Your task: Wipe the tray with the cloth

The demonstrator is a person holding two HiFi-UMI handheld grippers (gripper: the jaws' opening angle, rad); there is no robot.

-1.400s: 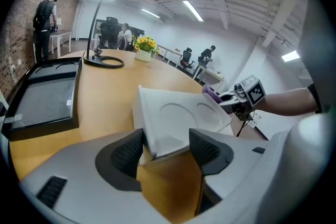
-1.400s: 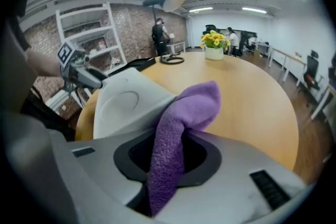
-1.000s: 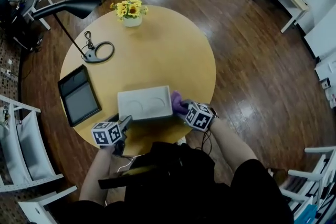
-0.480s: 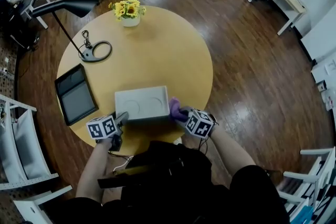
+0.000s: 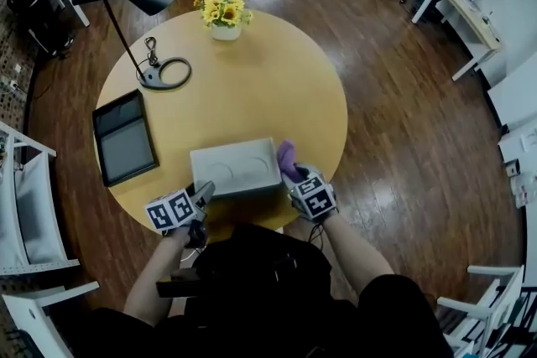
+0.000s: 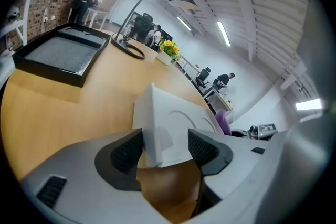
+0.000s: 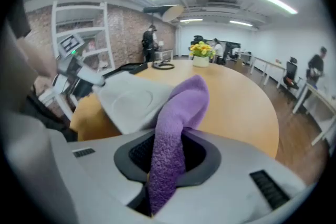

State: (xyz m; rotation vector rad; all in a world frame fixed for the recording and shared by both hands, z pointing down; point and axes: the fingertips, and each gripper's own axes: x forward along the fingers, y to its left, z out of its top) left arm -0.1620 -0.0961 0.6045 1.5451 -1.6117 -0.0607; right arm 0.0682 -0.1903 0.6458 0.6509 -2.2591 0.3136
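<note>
The white tray (image 5: pixel 235 168) with two round recesses lies near the front edge of the round wooden table (image 5: pixel 252 80). My left gripper (image 5: pixel 201 194) is at its near-left corner. In the left gripper view that corner of the tray (image 6: pixel 157 123) stands between the jaws of the left gripper (image 6: pixel 165 149), and the pads press on it. My right gripper (image 5: pixel 294 179) is just off the tray's right edge, shut on a purple cloth (image 5: pixel 287 157). In the right gripper view the cloth (image 7: pixel 176 113) sticks up out of the right gripper (image 7: pixel 168 157), with the tray (image 7: pixel 131 99) to its left.
A black flat tray (image 5: pixel 124 148) lies at the table's left. A black lamp's ring base (image 5: pixel 164 73) and a pot of yellow flowers (image 5: pixel 225 14) stand at the back. White shelving, chairs and desks surround the table on the wood floor.
Both grippers have rolled a little. The right one has shifted slightly with the cloth beside the tray's right edge. The left stays at the tray's corner.
</note>
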